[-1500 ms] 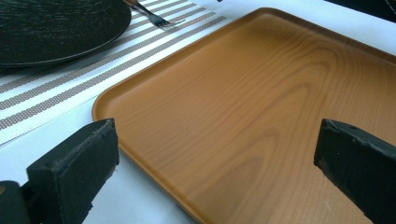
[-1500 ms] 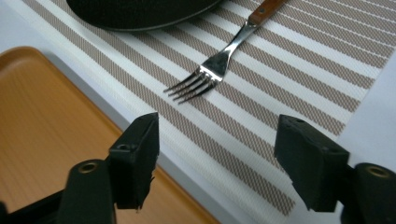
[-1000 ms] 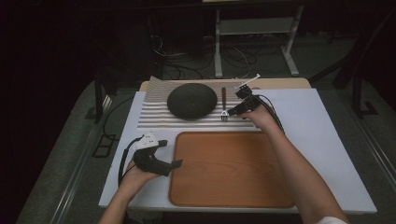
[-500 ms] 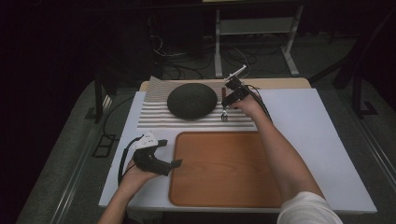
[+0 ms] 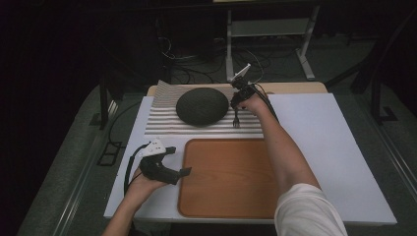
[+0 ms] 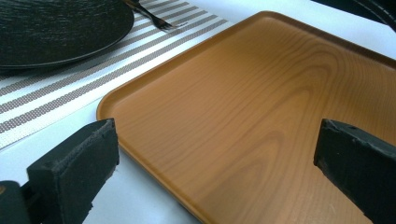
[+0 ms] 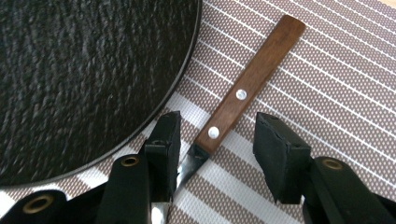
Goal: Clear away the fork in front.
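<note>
A fork (image 5: 236, 119) with a wooden handle (image 7: 247, 88) lies on the striped placemat (image 5: 162, 125), just right of the black plate (image 5: 201, 105). My right gripper (image 5: 239, 100) points down over it. In the right gripper view its jaws (image 7: 217, 123) straddle the lower end of the handle; they have just been closing, and a gap still shows beside the right pad. My left gripper (image 5: 179, 161) rests at the near left, open, its jaws (image 6: 217, 135) spread over the left edge of the wooden tray (image 6: 261, 107).
The wooden tray (image 5: 231, 177) lies on the white table top (image 5: 324, 142) in front of the placemat (image 7: 327, 70). The plate's rim (image 7: 187, 88) runs close beside my right gripper's left jaw. A metal stand and cables sit on the floor beyond the table.
My right hand has slid left and away along the fork and come down over its handle, with the jaws narrowing. The left hand has stayed put.
</note>
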